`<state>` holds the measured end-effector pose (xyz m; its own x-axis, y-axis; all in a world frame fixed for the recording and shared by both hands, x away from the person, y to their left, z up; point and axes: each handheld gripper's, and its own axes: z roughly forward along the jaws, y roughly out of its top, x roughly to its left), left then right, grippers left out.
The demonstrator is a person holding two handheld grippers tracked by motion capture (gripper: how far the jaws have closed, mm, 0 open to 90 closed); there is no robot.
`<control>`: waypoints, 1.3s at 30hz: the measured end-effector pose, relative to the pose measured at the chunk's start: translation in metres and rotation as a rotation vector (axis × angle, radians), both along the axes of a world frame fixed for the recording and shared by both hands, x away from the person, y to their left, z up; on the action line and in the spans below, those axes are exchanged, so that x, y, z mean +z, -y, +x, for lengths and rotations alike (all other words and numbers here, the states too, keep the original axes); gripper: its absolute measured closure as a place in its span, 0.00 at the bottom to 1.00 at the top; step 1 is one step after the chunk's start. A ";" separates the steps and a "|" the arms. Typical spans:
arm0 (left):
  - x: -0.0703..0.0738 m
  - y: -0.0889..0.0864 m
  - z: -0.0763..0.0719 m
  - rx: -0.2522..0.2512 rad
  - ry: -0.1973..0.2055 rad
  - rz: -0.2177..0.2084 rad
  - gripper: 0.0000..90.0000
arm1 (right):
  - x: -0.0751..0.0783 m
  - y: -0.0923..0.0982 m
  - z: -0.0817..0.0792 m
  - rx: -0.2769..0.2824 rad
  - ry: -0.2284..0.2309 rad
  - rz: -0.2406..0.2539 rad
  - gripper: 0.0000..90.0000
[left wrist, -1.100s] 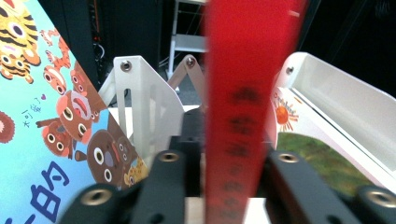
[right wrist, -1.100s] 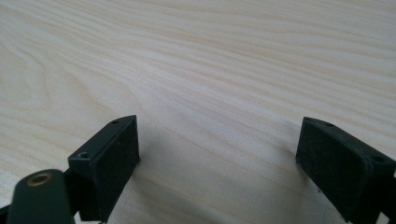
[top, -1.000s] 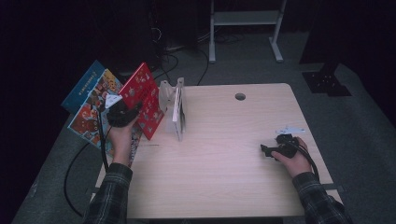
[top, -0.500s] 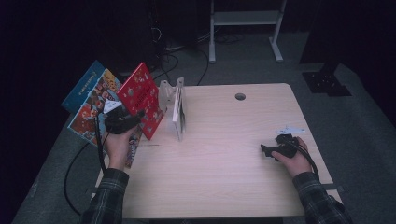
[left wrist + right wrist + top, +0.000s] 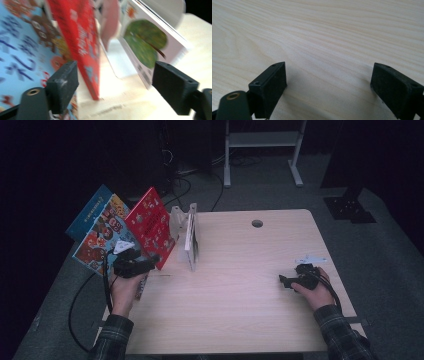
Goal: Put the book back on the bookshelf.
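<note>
Honestly, what worries me most here is the red book (image 5: 151, 227): it leans at the table's (image 5: 240, 315) nine o'clock edge, tilted against the blue picture book (image 5: 97, 237) behind it rather than standing square in the clear rack (image 5: 177, 220), and I judge that a nudge from a jaw could slide its bottom edge off the wood and bring both leaning books down. In the left gripper view the red book's lower corner (image 5: 92, 85) sits between the jaws, nearer the one at eight o'clock, so pushing in could knock it before any grip is made. The white book (image 5: 190, 237) stands upright in the rack just at three o'clock of the red one, and a wide sweep might clip it too. My left gripper (image 5: 150, 261) has just been opening; its jaws stand wide apart, neither pad pressing on the cover, so nothing is held. My right gripper (image 5: 283, 281) rests at the table's four o'clock side, jaws spread over bare wood, well apart from the books.
</note>
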<state>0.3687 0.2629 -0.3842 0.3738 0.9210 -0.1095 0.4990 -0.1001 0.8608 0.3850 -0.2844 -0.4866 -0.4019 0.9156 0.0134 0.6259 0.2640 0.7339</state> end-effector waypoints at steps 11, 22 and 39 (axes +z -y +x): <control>-0.017 0.036 -0.009 -0.214 -0.088 0.060 0.00 | 0.000 0.000 0.000 -0.001 -0.001 0.000 0.13; -0.049 0.067 -0.021 -0.385 -0.169 0.137 0.00 | 0.000 0.000 -0.002 -0.016 -0.002 0.000 0.13; -0.092 0.100 -0.031 -0.498 -0.225 0.319 0.00 | 0.000 -0.001 -0.002 -0.019 -0.002 0.001 0.13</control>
<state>0.3376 0.1626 -0.4761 0.7662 0.6424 0.0164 0.4912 -0.6018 0.6297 0.3828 -0.2837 -0.4866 -0.3848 0.9229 0.0153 0.6324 0.2515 0.7326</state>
